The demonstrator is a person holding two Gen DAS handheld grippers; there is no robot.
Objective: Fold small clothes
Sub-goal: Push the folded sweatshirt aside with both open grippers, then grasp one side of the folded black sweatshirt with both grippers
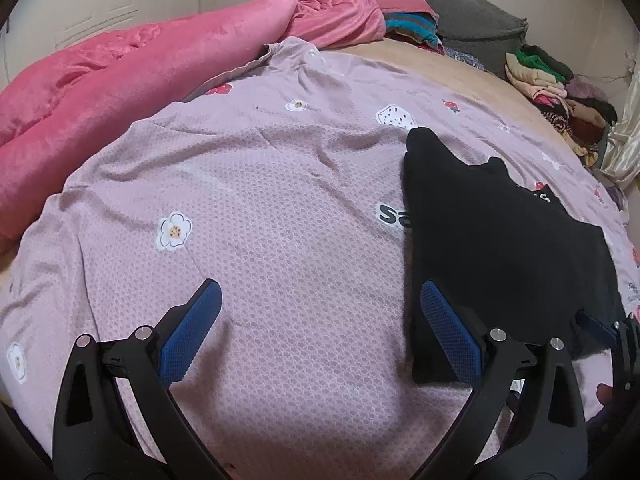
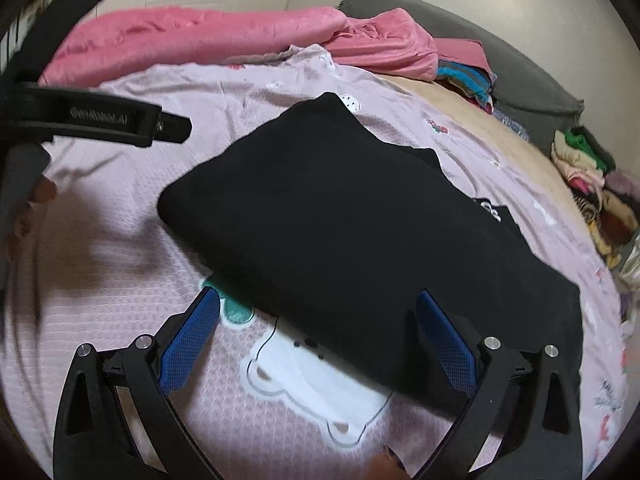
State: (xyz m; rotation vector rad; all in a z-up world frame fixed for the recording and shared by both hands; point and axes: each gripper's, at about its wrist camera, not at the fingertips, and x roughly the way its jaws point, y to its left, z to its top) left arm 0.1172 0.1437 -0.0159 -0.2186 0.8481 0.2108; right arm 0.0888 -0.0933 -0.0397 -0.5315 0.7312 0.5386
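A black garment (image 2: 352,224) lies folded over on the lilac patterned bedspread (image 2: 132,320); in the left wrist view it (image 1: 500,240) fills the right side. My left gripper (image 1: 320,300) is open and empty, its right finger pad (image 1: 448,336) at the garment's near left edge. My right gripper (image 2: 316,308) is open and empty, just above the garment's near edge, with its right pad (image 2: 444,340) over the black cloth. The left gripper's body (image 2: 92,120) shows at the left of the right wrist view.
A rolled pink blanket (image 1: 132,84) lies along the far left of the bed. Piles of folded clothes (image 1: 552,92) stand at the far right, with more clothes (image 1: 412,28) against a grey headboard (image 1: 460,4). White cupboards (image 1: 100,0) stand behind.
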